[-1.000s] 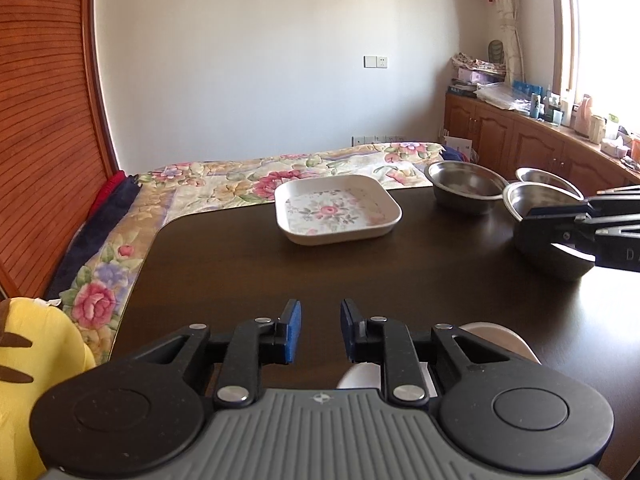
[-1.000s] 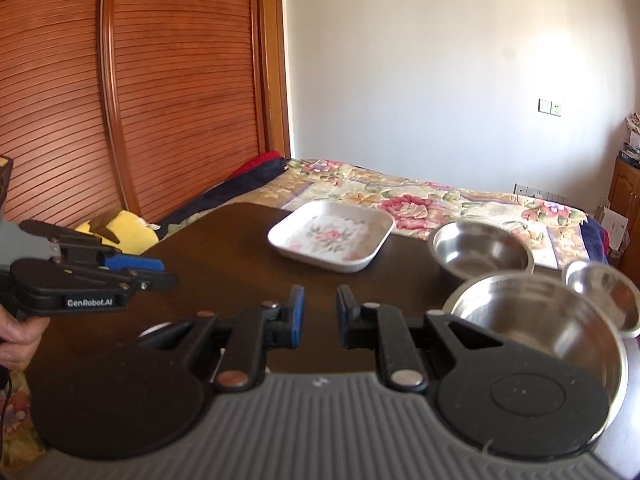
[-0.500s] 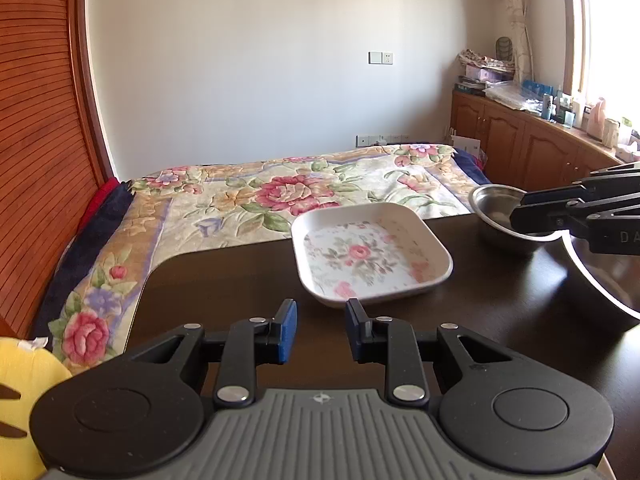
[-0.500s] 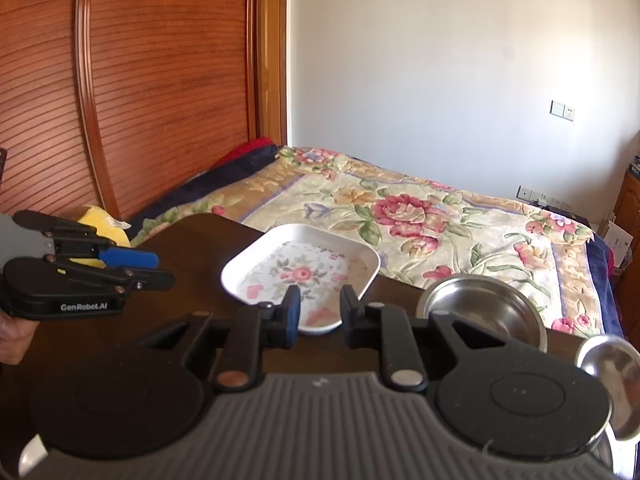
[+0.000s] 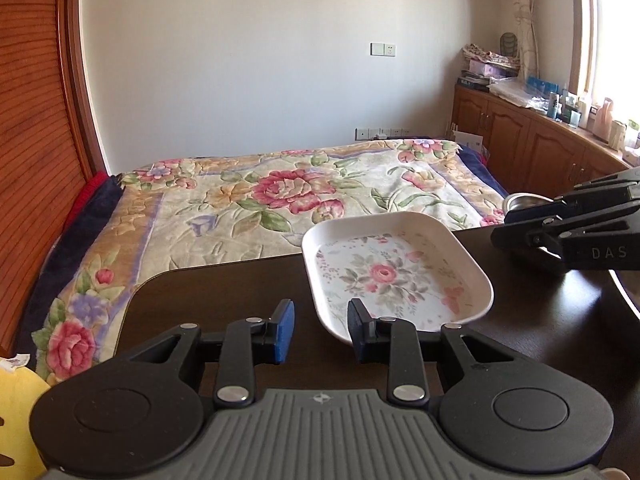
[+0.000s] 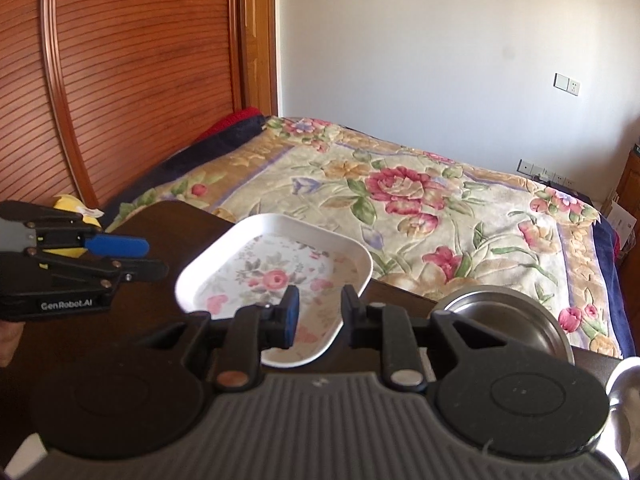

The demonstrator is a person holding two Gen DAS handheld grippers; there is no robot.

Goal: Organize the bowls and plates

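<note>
Nearer now, floral plate [image 5: 394,270], near edge behind jaws

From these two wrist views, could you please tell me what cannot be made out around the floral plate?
- Floral plate: near edge hidden by the right gripper in the right wrist view.
- Steel bowl: mostly behind the right gripper in the left wrist view.
- Second steel bowl: cut off by the right wrist frame edge.

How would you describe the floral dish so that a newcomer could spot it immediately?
Start at the dark wooden table beside the flowered bedspread. Near the table's far edge sits the square white dish with a pink rose print, unlike the plain steel bowl beside it.
</note>
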